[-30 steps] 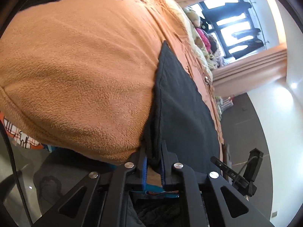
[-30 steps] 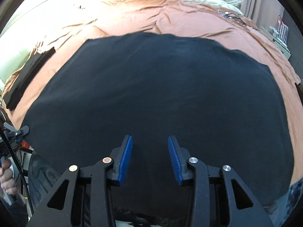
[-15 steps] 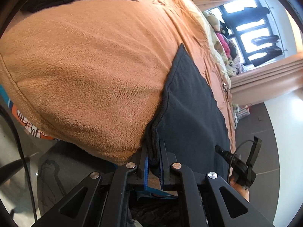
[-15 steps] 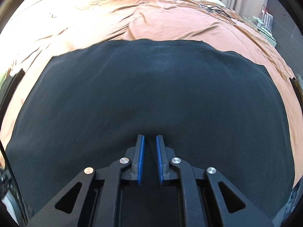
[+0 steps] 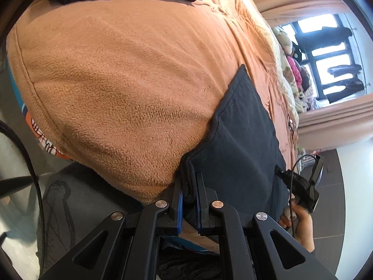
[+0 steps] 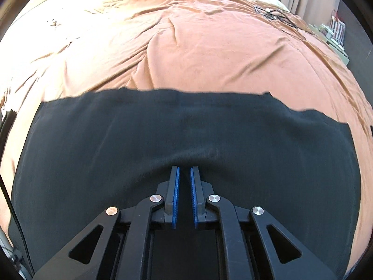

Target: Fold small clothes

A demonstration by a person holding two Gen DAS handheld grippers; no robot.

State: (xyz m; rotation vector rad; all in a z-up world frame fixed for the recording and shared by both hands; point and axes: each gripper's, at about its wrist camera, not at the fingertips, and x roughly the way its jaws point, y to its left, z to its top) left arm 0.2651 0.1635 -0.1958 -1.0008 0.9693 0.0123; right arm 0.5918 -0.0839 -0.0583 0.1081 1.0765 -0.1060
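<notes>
A dark navy garment (image 6: 186, 140) lies spread flat on an orange blanket (image 6: 198, 46), reaching the bed's near edge. Its hemmed corner (image 5: 187, 182) is bunched and lifted slightly off the blanket.

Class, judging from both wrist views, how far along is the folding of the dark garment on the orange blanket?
Done: dark garment lies flat on the orange blanket. In hand: left gripper and right gripper pinch its near edge. Left: no fold shows yet.
</notes>
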